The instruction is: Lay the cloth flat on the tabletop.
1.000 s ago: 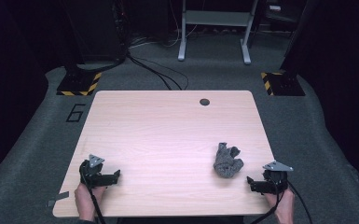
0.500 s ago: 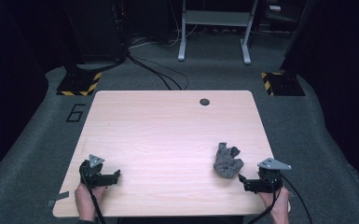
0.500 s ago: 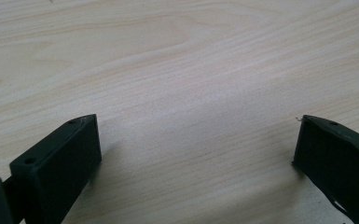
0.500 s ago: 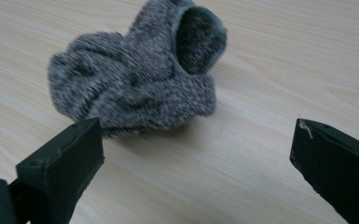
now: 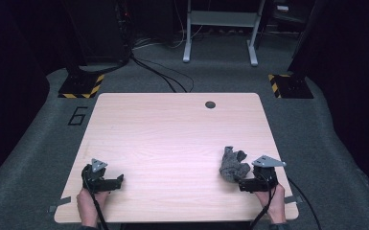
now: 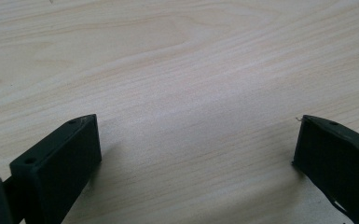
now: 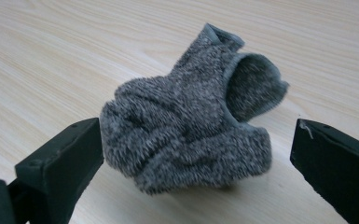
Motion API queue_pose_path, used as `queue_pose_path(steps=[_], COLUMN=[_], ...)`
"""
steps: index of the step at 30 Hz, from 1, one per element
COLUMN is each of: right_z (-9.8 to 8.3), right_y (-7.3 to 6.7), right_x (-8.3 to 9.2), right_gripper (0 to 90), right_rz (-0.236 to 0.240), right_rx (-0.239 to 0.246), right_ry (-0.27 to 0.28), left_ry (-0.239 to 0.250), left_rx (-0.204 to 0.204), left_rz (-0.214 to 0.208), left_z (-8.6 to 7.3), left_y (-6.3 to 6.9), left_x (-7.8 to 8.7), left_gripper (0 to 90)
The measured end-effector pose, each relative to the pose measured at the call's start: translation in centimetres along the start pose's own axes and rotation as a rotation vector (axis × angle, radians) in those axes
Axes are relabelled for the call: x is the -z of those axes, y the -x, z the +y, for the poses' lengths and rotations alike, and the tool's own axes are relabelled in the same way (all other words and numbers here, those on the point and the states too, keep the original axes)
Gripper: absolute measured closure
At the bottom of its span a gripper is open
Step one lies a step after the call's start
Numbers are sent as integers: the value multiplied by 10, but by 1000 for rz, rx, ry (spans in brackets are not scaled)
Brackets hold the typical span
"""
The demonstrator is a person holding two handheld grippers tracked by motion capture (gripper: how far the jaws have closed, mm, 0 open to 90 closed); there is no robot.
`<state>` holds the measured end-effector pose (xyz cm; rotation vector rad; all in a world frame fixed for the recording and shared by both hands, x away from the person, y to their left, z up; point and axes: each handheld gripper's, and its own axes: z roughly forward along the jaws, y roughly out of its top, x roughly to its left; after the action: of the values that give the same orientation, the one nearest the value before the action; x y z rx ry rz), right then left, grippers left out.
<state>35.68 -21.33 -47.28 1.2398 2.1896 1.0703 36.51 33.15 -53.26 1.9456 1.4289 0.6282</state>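
Right gripper view puts the right gripper (image 7: 198, 158) low over the table (image 7: 51, 56) with its jaws spread wide, one black jaw at each lower corner, gripping nothing. A grey sock (image 7: 191, 126) lies crumpled between them. Its fuzzy bulk touches or nearly touches the inner face of the jaw on the view's left, while a clear strip of wood separates it from the other jaw. The sock's open cuff points away from the jaws, up and toward the view's right.

Beyond the sock, bare pale wood grain runs on to the top edge.

Seen from the high view, the right gripper (image 5: 247, 184) sits at the near right of the table (image 5: 172, 134), held by a hand (image 5: 274, 203), with the sock (image 5: 232, 164) just ahead of its jaw tips.

The left gripper (image 6: 196, 140) also has its jaws wide apart, with bare wood between them and nothing held. From above it (image 5: 116, 182) rests at the near left, well apart from the sock, held by the other hand (image 5: 89, 206). A small dark hole (image 5: 210, 104) marks the table's far edge.
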Motion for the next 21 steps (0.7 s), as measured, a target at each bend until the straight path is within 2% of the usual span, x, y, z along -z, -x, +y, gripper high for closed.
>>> queue_pose_path(steps=[8, 9, 14, 16, 17, 19, 21], right_z=[9, 9, 6, 4, 1, -1, -5], right_y=[-4, -4, -5, -6, -8, -8, -11], right_x=[-16, -21, -28, -32, -38, -40, -44], right_gripper=[52, 101, 175, 247, 287, 307, 375], right_rz=[28, 33, 63, 70, 68, 74, 82], right_rx=[-15, -7, -19, -14, -6, 2, 3], right_ry=[-26, -33, -66, -85, -112, -118, -135], left_ry=[-5, -6, 0, -2, -3, -3, -4], left_rx=[-2, -2, 0, 0, -1, -1, 0], left_rz=[0, -1, 0, 1, 0, 1, 0], left_z=[0, 0, 0, 0, 0, 0, 0], left_y=[0, 0, 0, 0, 0, 0, 0], left_x=[1, 1, 0, 0, 0, 0, 0], left_gripper=[5, 4, 5, 4, 5, 4, 5])
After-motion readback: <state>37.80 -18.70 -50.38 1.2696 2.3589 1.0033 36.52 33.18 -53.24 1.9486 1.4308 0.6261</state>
